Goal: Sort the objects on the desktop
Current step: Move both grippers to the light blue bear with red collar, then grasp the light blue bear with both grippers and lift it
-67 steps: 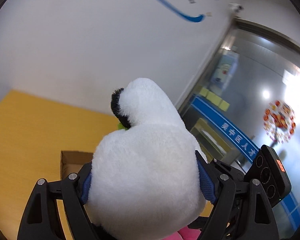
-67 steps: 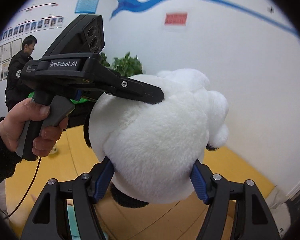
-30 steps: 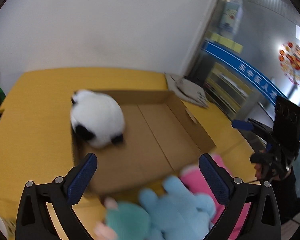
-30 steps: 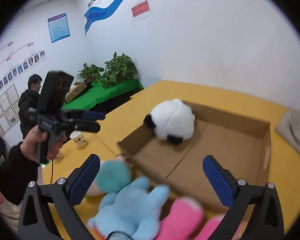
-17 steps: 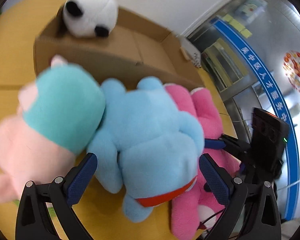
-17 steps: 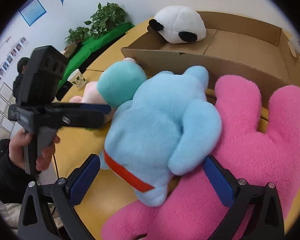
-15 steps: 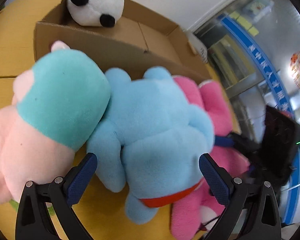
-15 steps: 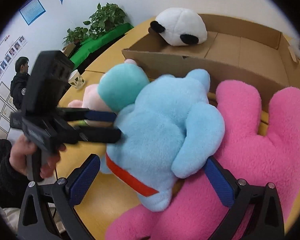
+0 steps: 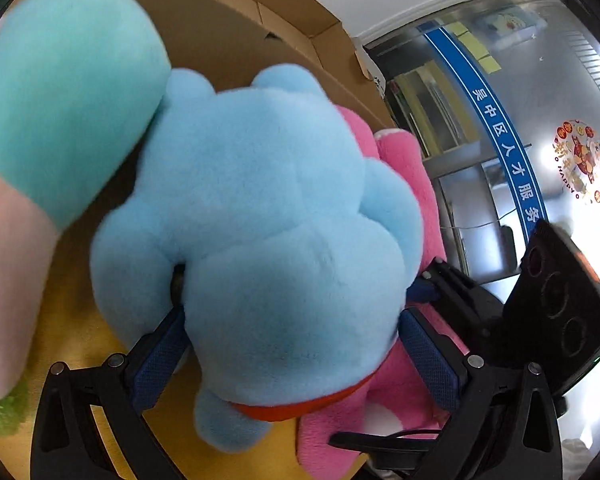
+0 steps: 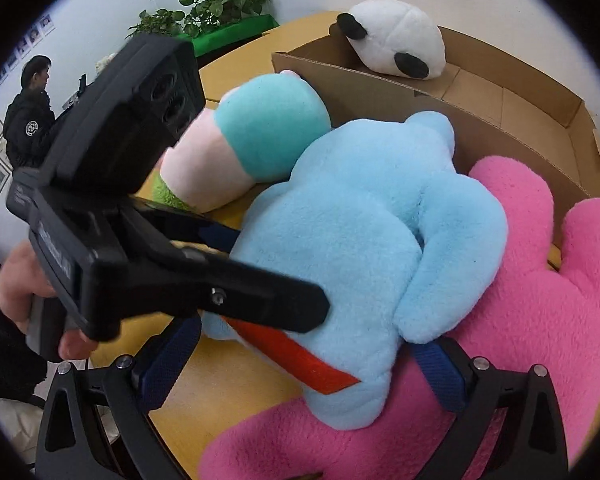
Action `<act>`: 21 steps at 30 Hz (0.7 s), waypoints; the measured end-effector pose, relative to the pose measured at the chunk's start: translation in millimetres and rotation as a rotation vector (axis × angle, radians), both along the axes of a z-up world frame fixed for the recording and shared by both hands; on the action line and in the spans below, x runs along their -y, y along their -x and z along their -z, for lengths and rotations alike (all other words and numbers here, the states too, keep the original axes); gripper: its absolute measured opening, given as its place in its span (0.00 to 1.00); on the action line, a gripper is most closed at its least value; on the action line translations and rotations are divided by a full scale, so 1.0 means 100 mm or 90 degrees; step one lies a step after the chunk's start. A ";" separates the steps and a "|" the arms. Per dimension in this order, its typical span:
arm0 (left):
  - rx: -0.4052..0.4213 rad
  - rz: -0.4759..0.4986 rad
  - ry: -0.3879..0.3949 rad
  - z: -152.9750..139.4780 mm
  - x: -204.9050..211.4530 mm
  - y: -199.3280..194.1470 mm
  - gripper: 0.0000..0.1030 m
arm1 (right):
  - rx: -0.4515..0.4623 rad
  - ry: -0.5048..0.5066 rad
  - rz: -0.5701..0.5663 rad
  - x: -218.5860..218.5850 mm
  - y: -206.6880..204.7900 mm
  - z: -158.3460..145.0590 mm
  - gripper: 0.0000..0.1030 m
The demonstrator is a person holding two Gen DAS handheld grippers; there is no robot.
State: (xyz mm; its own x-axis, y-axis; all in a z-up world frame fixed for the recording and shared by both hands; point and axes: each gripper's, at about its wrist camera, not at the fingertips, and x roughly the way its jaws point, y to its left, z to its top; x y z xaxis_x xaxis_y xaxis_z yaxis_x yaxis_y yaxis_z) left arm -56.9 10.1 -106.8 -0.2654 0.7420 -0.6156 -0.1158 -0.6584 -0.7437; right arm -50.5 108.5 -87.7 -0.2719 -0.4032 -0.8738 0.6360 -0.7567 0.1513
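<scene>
A light-blue plush [image 9: 260,220] [image 10: 360,240] with a red band lies face down on the yellow table [image 10: 228,380], partly on a big pink plush [image 10: 540,300] [image 9: 398,160]. My left gripper [image 9: 294,356] is open and straddles its lower body, blue pads touching the fur. From the other side, my right gripper [image 10: 306,364] is open too, with the same toy between its fingers. A teal-and-pink plush [image 9: 60,80] [image 10: 272,128] leans against the cardboard box [image 10: 380,92] [image 9: 228,40]. Inside the box lies a white-and-black panda plush [image 10: 392,36].
A hand [image 10: 16,280] holds the left gripper at the table's left side. A person in black [image 10: 28,112] stands far back left, near potted plants [image 10: 220,4] on a green surface. A glass door with a blue stripe [image 9: 500,128] is to the right.
Both grippers let go of the panda, which now lies in the box. They dropped to the table and moved in around the light-blue plush from opposite sides.
</scene>
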 end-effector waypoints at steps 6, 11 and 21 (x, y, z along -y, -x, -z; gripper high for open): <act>-0.025 -0.013 -0.031 -0.05 0.10 -0.06 1.00 | 0.005 0.012 -0.005 -0.05 -0.01 -0.08 0.98; -0.057 -0.030 -0.037 -0.11 0.22 -0.19 1.00 | 0.012 -0.002 -0.021 -0.05 -0.02 -0.12 0.98; -0.061 -0.083 -0.064 0.03 0.50 -0.35 1.00 | -0.006 0.028 -0.078 -0.38 0.05 -0.49 0.99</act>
State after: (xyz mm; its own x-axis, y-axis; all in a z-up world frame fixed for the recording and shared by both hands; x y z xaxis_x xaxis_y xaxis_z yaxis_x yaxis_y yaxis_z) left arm -21.9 -39.8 -109.8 -0.4178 0.7538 -0.5072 -0.1080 -0.5954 -0.7961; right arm -55.8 146.9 -38.4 -0.2269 -0.4712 -0.8523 0.7248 -0.6662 0.1754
